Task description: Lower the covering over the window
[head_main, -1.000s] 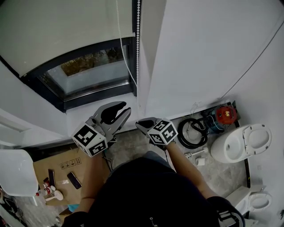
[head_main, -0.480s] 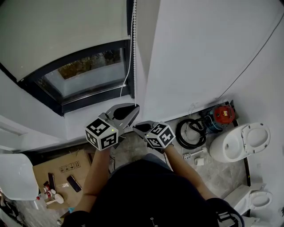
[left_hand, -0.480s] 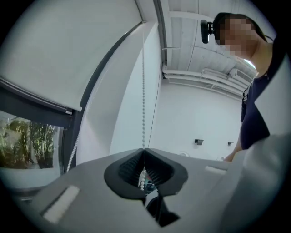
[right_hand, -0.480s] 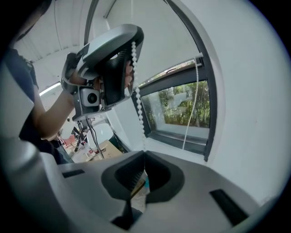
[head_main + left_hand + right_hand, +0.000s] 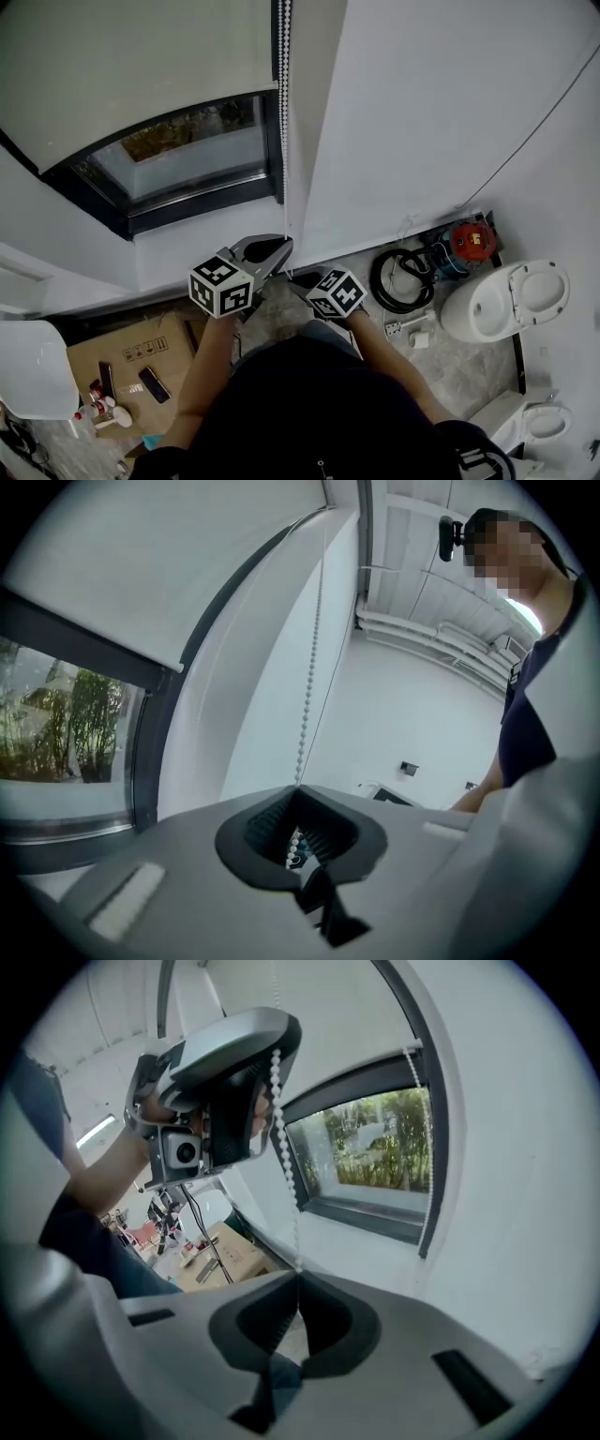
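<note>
Step in hand: probably a hand-over-hand pull on the bead chain (image 5: 307, 705) to run the blind down; both grips look set and the downward draw comes next.
Left gripper (image 5: 298, 841): pressed together on the chain, with a few white beads showing between its ribbed pads.
Right gripper (image 5: 295, 1283): pinched shut on the same strand, just below the left one in the right gripper view.
Task's thing: the roller blind (image 5: 141, 66) fills the upper left of the head view. Its hem covers the top of the window, and a band of glass (image 5: 178, 155) below it is uncovered.
Progress: partly lowered, by the look of it, with the lower pane left to cover.
Doing it well: pull straight along the line of the chain, not out from the wall, so the beads feed cleanly into the roller. Keep 1 grip closed while the other lets go and reaches up. Go steadily, since a jerk could skip beads or strain the chain.
Chain: small white round beads on a thin cord, taut between the 2 grippers. The beads give the ridged pads something to catch on.
Blind fabric: plain, matte, pale and flat, with a straight bottom edge.
Window frame (image 5: 202, 202): dark, smooth and rigid, above a white sill (image 5: 187, 248).
Gripper bodies: smooth grey shells with black grooved pads.
</note>
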### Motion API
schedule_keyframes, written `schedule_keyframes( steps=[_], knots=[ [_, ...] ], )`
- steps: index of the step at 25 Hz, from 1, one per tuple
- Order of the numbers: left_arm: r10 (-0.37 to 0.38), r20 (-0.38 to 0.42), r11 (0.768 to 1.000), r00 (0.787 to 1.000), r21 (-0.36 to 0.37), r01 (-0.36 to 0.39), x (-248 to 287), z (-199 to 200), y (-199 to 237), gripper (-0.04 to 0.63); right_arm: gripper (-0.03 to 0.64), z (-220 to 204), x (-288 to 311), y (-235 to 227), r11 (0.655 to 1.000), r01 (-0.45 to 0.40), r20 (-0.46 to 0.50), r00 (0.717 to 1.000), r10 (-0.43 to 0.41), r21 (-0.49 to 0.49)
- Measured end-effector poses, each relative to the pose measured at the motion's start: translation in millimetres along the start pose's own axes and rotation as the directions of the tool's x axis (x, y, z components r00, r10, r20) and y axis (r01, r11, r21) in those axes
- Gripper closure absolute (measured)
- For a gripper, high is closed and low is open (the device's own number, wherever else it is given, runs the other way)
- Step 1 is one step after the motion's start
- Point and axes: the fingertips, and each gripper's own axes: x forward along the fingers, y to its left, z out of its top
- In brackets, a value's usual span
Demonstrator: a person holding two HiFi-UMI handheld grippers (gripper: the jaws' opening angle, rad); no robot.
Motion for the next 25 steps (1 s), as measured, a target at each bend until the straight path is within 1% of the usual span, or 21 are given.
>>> schedule_keyframes(
  steps=[4,12,13,15,16,17,19,20,22,25],
  knots=[
    [0.006,-0.029,0.999,1.000,-0.040,-0.008,-0.3,-19.1,3.5,0.583,0.604,2.1,2.2,2.2,1.000,-0.005,0.002,1.000,0.005,-0.001],
    [0.025,-0.004,0.997,1.000,-0.072,-0.025,0.1,-19.5,14.4,0.583,0.603,11.9,-7.4,-0.9,1.000,0.012,0.031,0.999,-0.012,-0.008],
    [0.030,-0.021,0.997,0.999,-0.074,-0.032,1.9,-23.1,16.4,0.583,0.603,11.3,-8.6,-1.6,1.000,0.014,0.031,0.999,-0.014,-0.008],
    [0.037,-0.086,0.996,0.996,-0.072,-0.043,8.0,-39.6,19.4,0.583,0.603,10.2,-11.3,-4.0,1.000,0.020,0.034,0.999,-0.020,-0.005],
    [0.034,-0.106,0.995,0.994,-0.085,-0.043,10.5,-49.8,19.7,0.583,0.603,9.8,-12.5,-4.6,1.000,0.022,0.035,0.999,-0.022,-0.003],
    [0.025,-0.105,0.993,0.994,-0.114,-0.037,11.6,-57.9,19.0,0.583,0.603,9.4,-13.4,-4.4,1.000,0.023,0.035,0.999,-0.022,-0.002],
    [0.008,-0.077,0.985,0.997,-0.170,-0.021,11.6,-64.8,16.0,0.583,0.603,8.8,-14.7,-3.6,1.000,0.022,0.034,0.999,-0.022,-0.003],
    [0.004,-0.072,0.984,0.997,-0.175,-0.016,12.0,-65.1,15.0,0.583,0.603,9.4,-15.6,-3.8,1.000,0.022,0.036,0.999,-0.022,-0.005],
    [0.003,-0.082,0.987,0.997,-0.161,-0.016,14.3,-64.1,16.3,0.583,0.603,13.6,-18.4,-6.4,0.999,0.033,0.055,0.998,-0.032,-0.014],
    [0.016,-0.077,0.986,0.997,-0.166,-0.029,15.0,-62.5,23.3,0.583,0.601,23.2,-24.5,-15.2,0.996,0.083,0.089,0.993,-0.080,-0.038]
  ],
)
